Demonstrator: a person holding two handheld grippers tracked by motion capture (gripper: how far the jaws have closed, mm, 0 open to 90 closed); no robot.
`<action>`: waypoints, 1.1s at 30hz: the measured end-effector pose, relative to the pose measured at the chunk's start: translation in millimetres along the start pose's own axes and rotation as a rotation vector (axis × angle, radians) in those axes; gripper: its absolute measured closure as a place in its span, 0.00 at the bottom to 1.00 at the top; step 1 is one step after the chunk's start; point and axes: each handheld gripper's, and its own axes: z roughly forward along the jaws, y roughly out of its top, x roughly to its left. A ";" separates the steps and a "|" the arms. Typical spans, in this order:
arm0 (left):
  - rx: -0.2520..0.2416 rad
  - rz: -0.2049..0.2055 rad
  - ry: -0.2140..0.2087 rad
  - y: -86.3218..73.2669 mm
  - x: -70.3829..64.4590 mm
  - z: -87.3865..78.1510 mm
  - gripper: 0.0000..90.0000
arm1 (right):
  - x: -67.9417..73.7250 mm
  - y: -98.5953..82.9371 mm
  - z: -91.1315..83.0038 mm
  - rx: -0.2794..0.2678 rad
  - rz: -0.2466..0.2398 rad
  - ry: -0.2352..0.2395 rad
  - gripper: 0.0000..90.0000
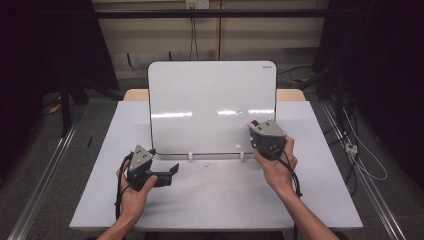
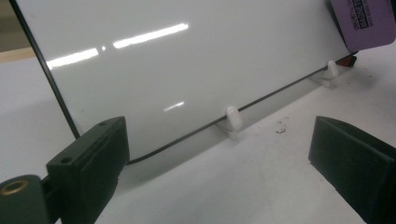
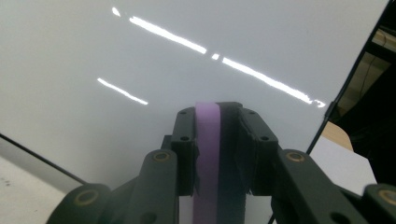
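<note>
A blank whiteboard (image 1: 212, 105) stands tilted on two small white feet (image 1: 190, 156) in the middle of the table. My right gripper (image 1: 253, 127) is shut on a purple eraser (image 3: 208, 154) and holds it against the board's lower right corner (image 3: 140, 56). The eraser's purple face (image 2: 366, 21) is at the top right of the left gripper view. My left gripper (image 1: 172, 170) rests on the table near the board's lower left corner (image 2: 130, 161), its jaws wide apart with nothing between them.
The white table top (image 1: 215, 195) has free room in front of the board. A small speck (image 2: 280, 130) lies on the table near one foot (image 2: 232, 119). Dark curtains, rails and cables (image 1: 367, 165) surround the table.
</note>
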 end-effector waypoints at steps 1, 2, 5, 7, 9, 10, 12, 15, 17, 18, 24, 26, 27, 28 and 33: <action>-0.001 0.010 0.004 0.1 0.8 -0.7 0.06 | 0.7 0.0 2.2 0.001 -0.006 0.002 0.78; -0.003 0.010 0.007 -0.1 1.2 -1.0 0.06 | 1.2 -0.6 3.8 0.004 -0.006 0.003 0.78; -0.005 0.007 0.013 -1.0 1.2 -0.1 0.06 | 2.8 -2.2 5.6 0.000 -0.021 -0.001 0.78; -0.006 0.002 0.013 -1.4 1.7 0.5 0.06 | 3.5 -2.6 5.5 -0.002 -0.033 -0.005 0.78; -0.007 0.003 0.016 -1.5 2.6 0.2 0.06 | 3.5 -3.3 5.8 -0.008 -0.040 -0.002 0.77; -0.008 0.001 0.020 -1.6 3.0 0.1 0.06 | 3.4 -3.7 5.9 -0.012 -0.044 -0.001 0.77; -0.009 -0.002 0.022 -1.9 4.0 0.3 0.06 | 1.8 -4.1 5.7 -0.014 -0.035 0.007 0.76; -0.005 -0.003 0.023 -2.3 4.7 0.8 0.06 | 1.8 -4.4 5.9 -0.020 -0.036 0.007 0.75; -0.005 0.000 0.023 -2.7 4.6 1.2 0.06 | 0.9 -4.3 5.8 -0.024 -0.038 0.012 0.73; -0.007 -0.003 0.024 -3.0 4.4 1.3 0.06 | -0.2 -5.0 5.4 -0.030 -0.023 0.022 0.70; -0.007 -0.004 0.027 -2.6 5.9 1.2 0.06 | -6.1 -13.9 3.7 -0.047 0.038 0.075 0.46; -0.006 0.000 0.029 -2.1 6.1 1.3 0.06 | -8.8 -16.8 2.3 -0.051 0.058 0.090 0.38; -0.006 0.005 0.028 -1.8 6.1 1.6 0.06 | -10.7 -18.1 2.0 -0.052 0.070 0.095 0.34; -0.007 0.010 0.027 -1.6 5.8 2.0 0.06 | -12.9 -19.3 1.6 -0.056 0.084 0.104 0.30; -0.001 0.013 0.025 -0.9 4.8 4.5 0.06 | -19.8 -24.2 -0.9 -0.061 0.121 0.127 0.16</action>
